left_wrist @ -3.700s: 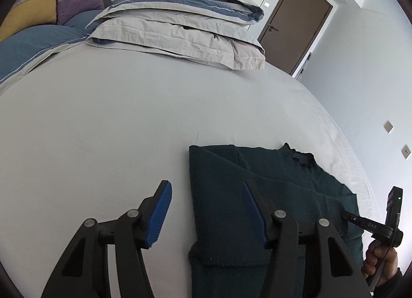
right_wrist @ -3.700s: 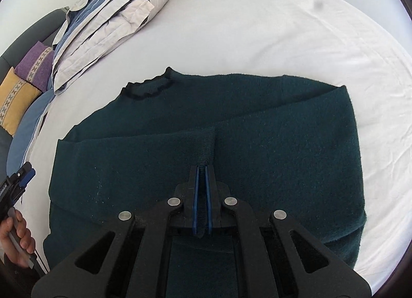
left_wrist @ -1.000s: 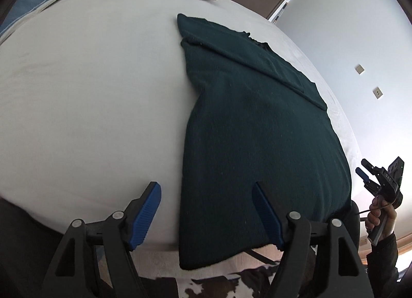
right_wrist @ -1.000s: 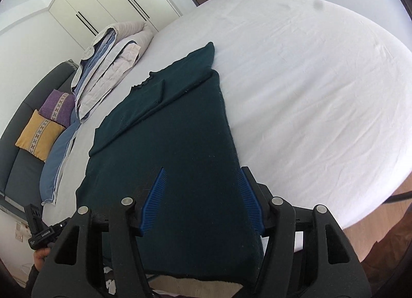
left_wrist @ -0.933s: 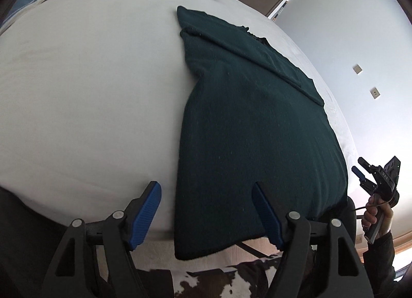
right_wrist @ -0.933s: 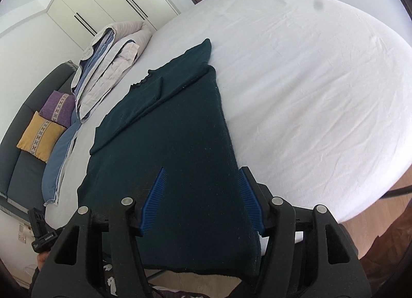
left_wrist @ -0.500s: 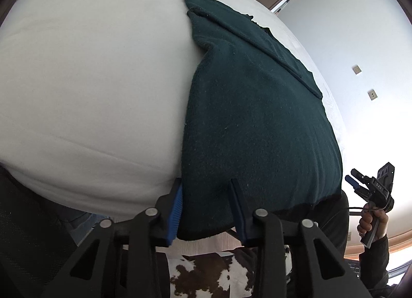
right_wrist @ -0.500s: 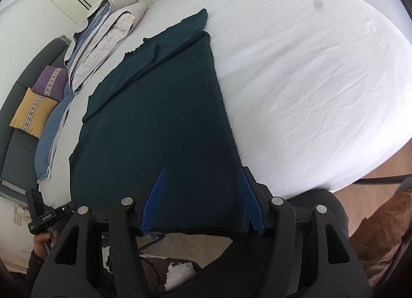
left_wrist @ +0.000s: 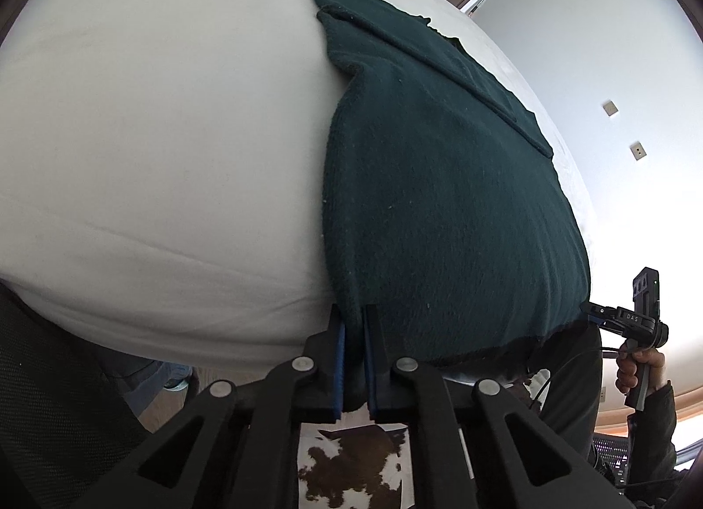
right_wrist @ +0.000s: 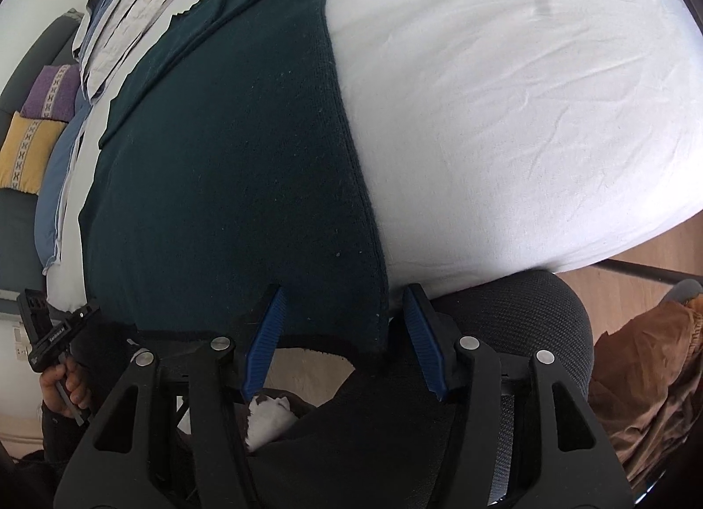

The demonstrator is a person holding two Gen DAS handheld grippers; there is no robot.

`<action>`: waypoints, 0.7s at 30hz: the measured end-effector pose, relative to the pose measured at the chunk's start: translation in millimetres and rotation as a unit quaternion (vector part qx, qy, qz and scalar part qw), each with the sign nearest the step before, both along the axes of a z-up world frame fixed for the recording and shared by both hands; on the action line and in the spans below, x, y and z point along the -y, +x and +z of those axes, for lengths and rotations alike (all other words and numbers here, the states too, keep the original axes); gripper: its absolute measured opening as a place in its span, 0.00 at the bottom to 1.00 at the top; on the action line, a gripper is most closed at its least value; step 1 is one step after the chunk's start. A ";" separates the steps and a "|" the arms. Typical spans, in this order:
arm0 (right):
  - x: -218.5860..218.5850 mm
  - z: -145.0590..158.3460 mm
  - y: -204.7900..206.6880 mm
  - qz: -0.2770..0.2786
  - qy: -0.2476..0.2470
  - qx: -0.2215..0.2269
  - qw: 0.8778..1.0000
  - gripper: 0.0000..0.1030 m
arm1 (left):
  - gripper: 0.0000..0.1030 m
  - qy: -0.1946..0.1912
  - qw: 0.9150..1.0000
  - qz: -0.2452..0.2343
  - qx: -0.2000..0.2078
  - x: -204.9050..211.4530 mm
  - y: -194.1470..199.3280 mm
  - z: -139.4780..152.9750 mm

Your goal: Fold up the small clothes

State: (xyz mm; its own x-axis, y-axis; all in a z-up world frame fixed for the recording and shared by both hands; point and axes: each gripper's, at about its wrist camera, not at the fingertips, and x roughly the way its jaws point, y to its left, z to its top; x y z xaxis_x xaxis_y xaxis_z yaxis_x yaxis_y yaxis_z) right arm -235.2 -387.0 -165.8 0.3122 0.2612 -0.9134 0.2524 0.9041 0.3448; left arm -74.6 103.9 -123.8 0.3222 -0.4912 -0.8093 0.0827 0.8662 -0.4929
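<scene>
Dark green knitted sweater (left_wrist: 439,183) spread on white bed (left_wrist: 154,135), soft, limp, light; best held at hem corners; left gripper (left_wrist: 353,333) clamped on one, right gripper (right_wrist: 342,333) closing around other

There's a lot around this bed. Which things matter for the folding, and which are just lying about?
In the job:
- dark green knitted sweater, spread on the white bed
- left claw, shut on the sweater's near corner
- right claw, closing around the other near corner

Lying about:
- stack of grey and blue bedding
- purple cushion
- yellow cushion
</scene>
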 end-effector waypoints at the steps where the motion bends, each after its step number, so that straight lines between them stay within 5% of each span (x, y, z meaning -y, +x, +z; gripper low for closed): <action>1: -1.5 -1.7 0.6 0.009 -0.008 -0.006 1.000 0.36 | 0.07 0.002 1.000 -0.002 0.001 0.5 -0.2 0.5; 6: 0.4 0.8 -2.5 0.023 0.001 0.002 1.000 0.07 | 0.06 0.011 1.000 -0.008 0.004 2.2 -1.7 4.2; 13: 12.2 33.6 -16.9 -0.006 0.084 0.099 0.992 0.06 | 0.06 -0.052 0.999 0.010 0.009 -11.5 -3.1 24.6; 21: 13.5 77.4 -7.9 -0.034 0.178 0.211 0.961 0.06 | 0.06 -0.177 0.983 0.034 0.033 -27.3 3.8 61.0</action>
State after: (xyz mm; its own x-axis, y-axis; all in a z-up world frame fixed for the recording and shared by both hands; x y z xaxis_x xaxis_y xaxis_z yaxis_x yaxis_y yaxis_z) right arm -243.1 -400.5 -88.5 0.6621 0.5002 -0.5581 0.0759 0.6961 0.7139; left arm -70.8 131.2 -62.7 0.4101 -0.7140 -0.5674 0.0733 0.6459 -0.7599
